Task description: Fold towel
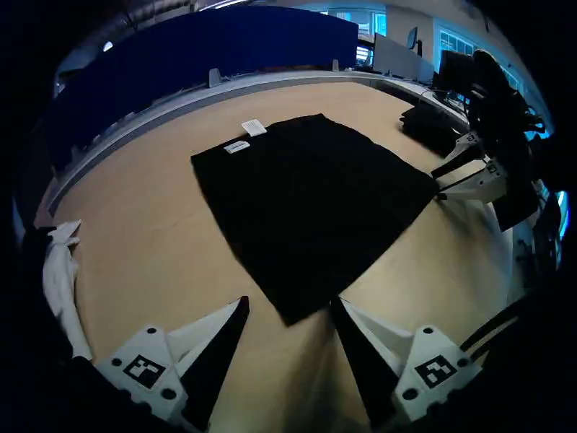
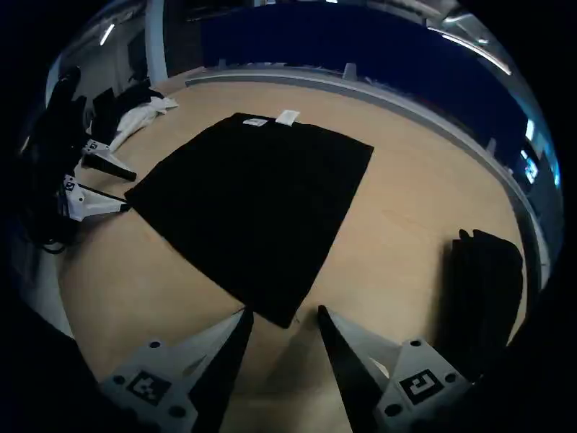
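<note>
Nothing folded yet: the towel [image 1: 310, 202] lies flat on the table [image 1: 144, 231] (single layer, apparently). Left gripper [image 1: 288, 302] and right gripper [image 2: 285, 310] have jaws spread, a corner between each, ungripped.

Black towel [image 1: 310, 206] spread flat on wooden table, white tags at far edge.

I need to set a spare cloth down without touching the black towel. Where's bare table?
Widest bare wood: between the black towel and the white cloth, and between the towel and the black pile. A strip also runs beyond the towel's labels to the table rim. Crowded: the near corners, where left gripper and right gripper sit open.
</note>
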`<state>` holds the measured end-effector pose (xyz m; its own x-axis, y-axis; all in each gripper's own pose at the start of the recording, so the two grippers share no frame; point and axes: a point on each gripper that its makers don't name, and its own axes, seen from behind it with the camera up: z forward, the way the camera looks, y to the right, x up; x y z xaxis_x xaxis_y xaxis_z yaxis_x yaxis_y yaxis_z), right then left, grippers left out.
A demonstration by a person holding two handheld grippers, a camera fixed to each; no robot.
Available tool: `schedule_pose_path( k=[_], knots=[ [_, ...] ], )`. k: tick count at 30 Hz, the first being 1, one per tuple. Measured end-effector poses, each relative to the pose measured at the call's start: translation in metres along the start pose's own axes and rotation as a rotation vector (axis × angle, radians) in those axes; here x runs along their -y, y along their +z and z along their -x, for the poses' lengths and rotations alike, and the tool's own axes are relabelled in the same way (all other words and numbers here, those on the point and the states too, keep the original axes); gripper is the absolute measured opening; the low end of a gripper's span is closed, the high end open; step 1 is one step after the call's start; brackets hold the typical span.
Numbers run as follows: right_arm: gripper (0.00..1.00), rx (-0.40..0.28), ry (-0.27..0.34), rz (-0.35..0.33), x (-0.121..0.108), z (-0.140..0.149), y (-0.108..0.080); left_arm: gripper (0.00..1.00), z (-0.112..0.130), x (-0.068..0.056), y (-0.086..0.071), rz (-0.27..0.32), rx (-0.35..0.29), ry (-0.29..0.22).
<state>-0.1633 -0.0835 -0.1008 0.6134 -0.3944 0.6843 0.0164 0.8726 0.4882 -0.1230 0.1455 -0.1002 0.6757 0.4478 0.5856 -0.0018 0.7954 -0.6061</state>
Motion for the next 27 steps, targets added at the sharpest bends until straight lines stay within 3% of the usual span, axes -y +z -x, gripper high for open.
schedule_pose_path(
  k=[11,18,24,27],
  knots=[
    [0.48,0.001,0.003,-0.008,0.0034,0.0003,-0.0014,0.59,0.0006,-0.0033,0.0011,-0.001,0.007,0.001],
    [0.25,0.005,0.019,-0.004,0.0015,0.0007,-0.0021,0.54,0.0014,-0.0032,0.0013,0.001,0.019,-0.002],
    [0.17,0.008,0.025,-0.002,0.001,0.0004,-0.0022,0.51,0.0026,-0.0037,0.0009,0.001,0.027,-0.004],
    [0.14,0.009,0.025,-0.002,0.0018,0.0005,-0.0016,0.39,0.003,-0.0023,0.0004,-0.004,0.032,-0.001]
  ],
)
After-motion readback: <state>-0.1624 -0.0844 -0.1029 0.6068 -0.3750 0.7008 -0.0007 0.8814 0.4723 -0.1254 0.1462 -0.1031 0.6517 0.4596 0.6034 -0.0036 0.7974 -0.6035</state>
